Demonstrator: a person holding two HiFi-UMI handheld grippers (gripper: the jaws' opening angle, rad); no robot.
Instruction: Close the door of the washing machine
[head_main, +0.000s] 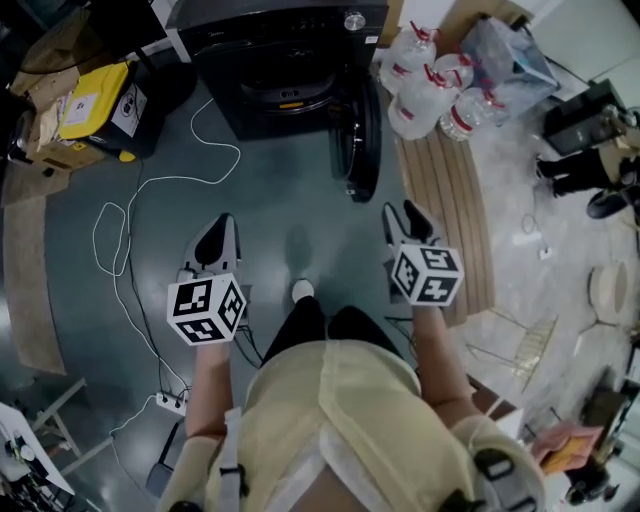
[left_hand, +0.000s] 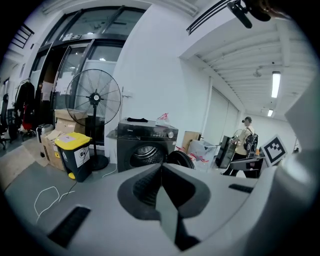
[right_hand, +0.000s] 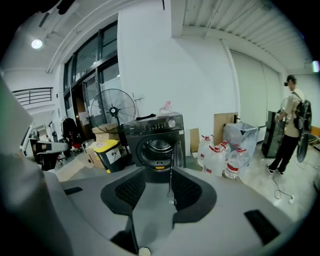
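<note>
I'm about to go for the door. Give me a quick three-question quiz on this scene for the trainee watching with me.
1. True or false: the washing machine has its door standing open.
2. In the head view, what stands on the floor to the right of the washing machine? A. a yellow bin; B. water jugs; C. a fan.
3. Which has its jaws apart, the left gripper or the right gripper?
Key: 1 true; 2 B; 3 the right gripper, with nothing between its jaws.
</note>
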